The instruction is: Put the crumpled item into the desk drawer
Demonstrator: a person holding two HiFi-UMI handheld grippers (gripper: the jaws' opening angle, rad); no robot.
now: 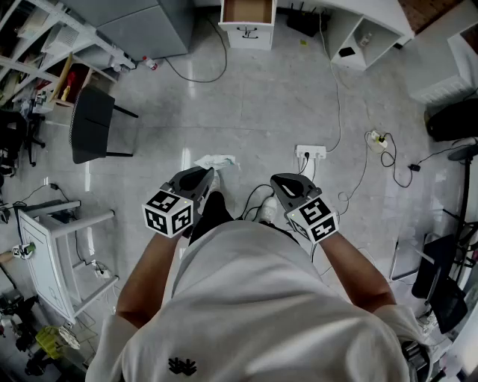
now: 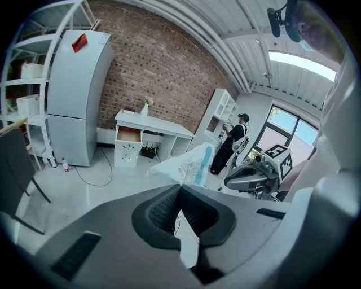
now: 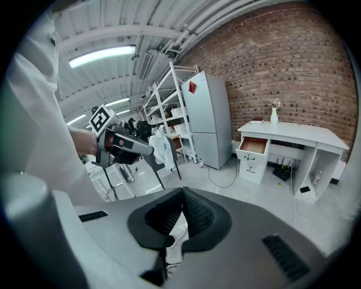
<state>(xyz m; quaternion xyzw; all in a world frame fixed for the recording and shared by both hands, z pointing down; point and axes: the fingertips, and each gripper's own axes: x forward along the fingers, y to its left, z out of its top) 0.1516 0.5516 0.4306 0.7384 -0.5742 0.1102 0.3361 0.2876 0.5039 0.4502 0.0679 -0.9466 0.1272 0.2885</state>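
The pale, shiny floor (image 1: 261,104) carries a white bench (image 1: 377,16) with an open drawer (image 1: 248,10) at the far side, a black chair (image 1: 93,123) on the left, a white power strip (image 1: 311,151) near the middle, and long thin cables (image 1: 193,80) lying across it.

A workroom or lab in an industrial-looking hall, furnished partly like an office; a white desk (image 3: 293,135) stands against a bare brick wall (image 3: 282,68), one drawer (image 3: 252,145) pulled open and a small vase (image 3: 274,117) on top; left of the desk is a tall grey refrigerator (image 3: 210,118), and beyond it open white metal shelving (image 3: 169,96); above the desk, a ribbed ceiling (image 3: 113,28) carries pipes and strip lights (image 3: 101,56); on the pale tiled floor (image 1: 261,97) in front of the desk lie loose cables (image 1: 379,140) and a power strip (image 1: 311,151); right of the desk, another person (image 2: 232,141) stands by a white bookcase (image 2: 221,113).
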